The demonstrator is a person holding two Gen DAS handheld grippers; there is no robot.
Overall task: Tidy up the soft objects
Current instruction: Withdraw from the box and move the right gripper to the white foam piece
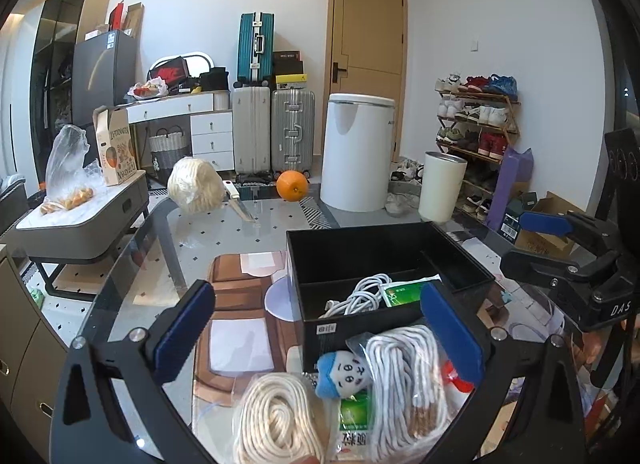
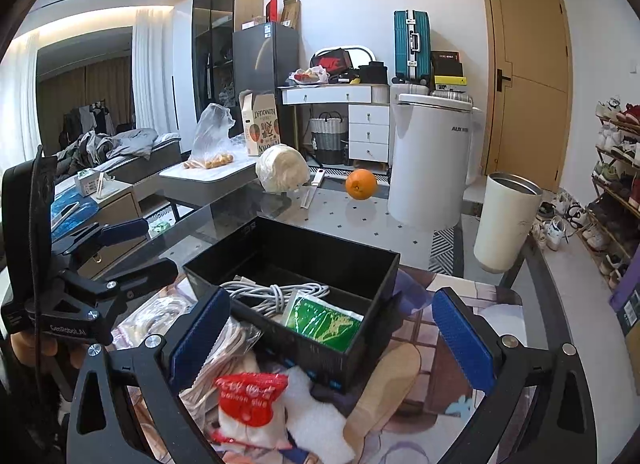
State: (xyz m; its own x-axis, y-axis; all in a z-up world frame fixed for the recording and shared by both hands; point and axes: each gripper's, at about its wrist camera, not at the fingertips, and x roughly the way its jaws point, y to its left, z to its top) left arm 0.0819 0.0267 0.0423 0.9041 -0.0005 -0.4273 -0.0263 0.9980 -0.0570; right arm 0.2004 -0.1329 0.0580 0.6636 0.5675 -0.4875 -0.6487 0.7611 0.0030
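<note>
Soft objs (image 1: 400,380) lie btwn left gripper (image 1: 320,328) fingers, untouched.

Ahead of me: white walls (image 1: 460,24), a wooden door (image 1: 366,48), stacked suitcases (image 1: 274,132), a shoe rack (image 1: 478,120), a patterned tiled floor (image 2: 376,220).

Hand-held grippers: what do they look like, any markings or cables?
Both are black, angular frames with silver screws and blue ribbed pads. The left hand-held gripper shows white "GenRobot.AI" lettering and a black cable in the right wrist view. The right hand-held gripper shows "DAS" in the left view.
</note>
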